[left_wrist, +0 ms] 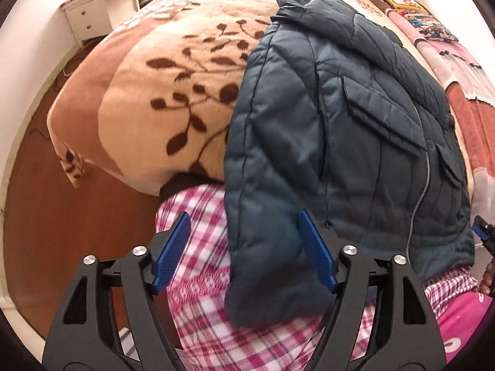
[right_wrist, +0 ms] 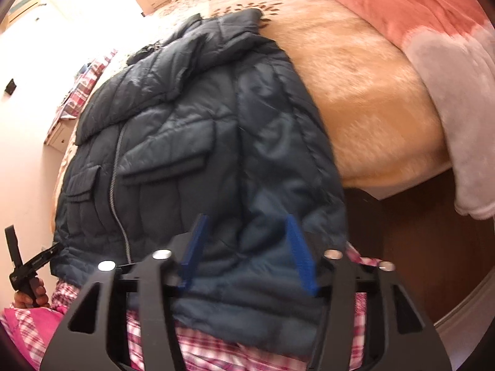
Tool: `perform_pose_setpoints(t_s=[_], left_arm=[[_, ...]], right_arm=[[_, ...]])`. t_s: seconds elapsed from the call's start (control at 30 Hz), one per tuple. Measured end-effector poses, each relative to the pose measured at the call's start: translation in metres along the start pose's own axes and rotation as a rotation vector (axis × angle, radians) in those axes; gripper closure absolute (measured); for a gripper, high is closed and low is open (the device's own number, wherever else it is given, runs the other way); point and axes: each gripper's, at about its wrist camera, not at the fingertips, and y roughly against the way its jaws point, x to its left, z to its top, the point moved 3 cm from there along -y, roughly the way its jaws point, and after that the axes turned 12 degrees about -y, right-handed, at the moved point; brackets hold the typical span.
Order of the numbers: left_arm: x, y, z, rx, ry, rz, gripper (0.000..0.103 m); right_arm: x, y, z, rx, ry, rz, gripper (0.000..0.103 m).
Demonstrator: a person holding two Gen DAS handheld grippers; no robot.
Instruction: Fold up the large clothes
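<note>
- A dark blue quilted jacket [left_wrist: 355,142] is being shown spread front-up on a bed under a cream blanket with brown leaf prints [left_wrist: 173,92]; its zip [left_wrist: 417,204] is closed and its hem is hanging over the near edge of the bed.
- The jacket's sides are being seen turned in over its front, with two flap pockets [right_wrist: 164,164] left showing.
- The left gripper [left_wrist: 244,250] is being held wide open over the jacket's left lower edge; nothing is being pressed between its blue pads [left_wrist: 315,247], and pink checked cloth [left_wrist: 201,278] is being seen behind the gap.
- The right gripper [right_wrist: 247,250] is being held open above the jacket's right lower corner; jacket fabric is lying behind the gap, but it is not being clamped.
- A pink and salmon blanket [right_wrist: 433,46] is being seen heaped on the far right side of the bed.
- A white bedside cabinet [left_wrist: 86,18] is being shown beyond the bed in the left wrist view.
</note>
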Motion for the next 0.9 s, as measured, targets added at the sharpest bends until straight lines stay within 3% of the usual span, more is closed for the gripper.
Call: perform_pose_setpoints(t_s=[0.23,0.33,0.43,0.57,0.63,0.7,0.9], left_arm=[[0.005,-0.011,-0.013,0.018,0.037,-0.097,0.028],[-0.004,-0.007,-0.011,-0.013,-0.008,-0.155,0.028],[-0.015,-0.006,-0.011,-0.024,-0.068,-0.212,0.028],[-0.022,-0.014,-0.013,-0.01,-0.119,-0.242,0.029],[-0.02,-0.016,-0.013,-0.021,-0.122,-0.26,0.034],[-0.015,-0.018,-0.014,-0.021,-0.11,-0.274,0.038],[-0.009,-0.024,-0.013,-0.018,-0.112,-0.301,0.039]], right_arm=[[-0.02,0.01,-0.012,0.006,-0.041,-0.015,0.042],[-0.025,0.014,-0.014,0.007,-0.058,-0.029,0.042],[-0.03,0.022,-0.016,-0.003,-0.079,-0.057,0.034],[-0.035,0.02,-0.021,0.036,-0.098,-0.077,0.034],[-0.036,0.015,-0.024,0.059,-0.105,-0.096,0.034],[-0.035,0.008,-0.028,0.098,-0.118,-0.078,0.038],[-0.021,0.0,-0.033,0.134,-0.09,-0.058,0.067]])
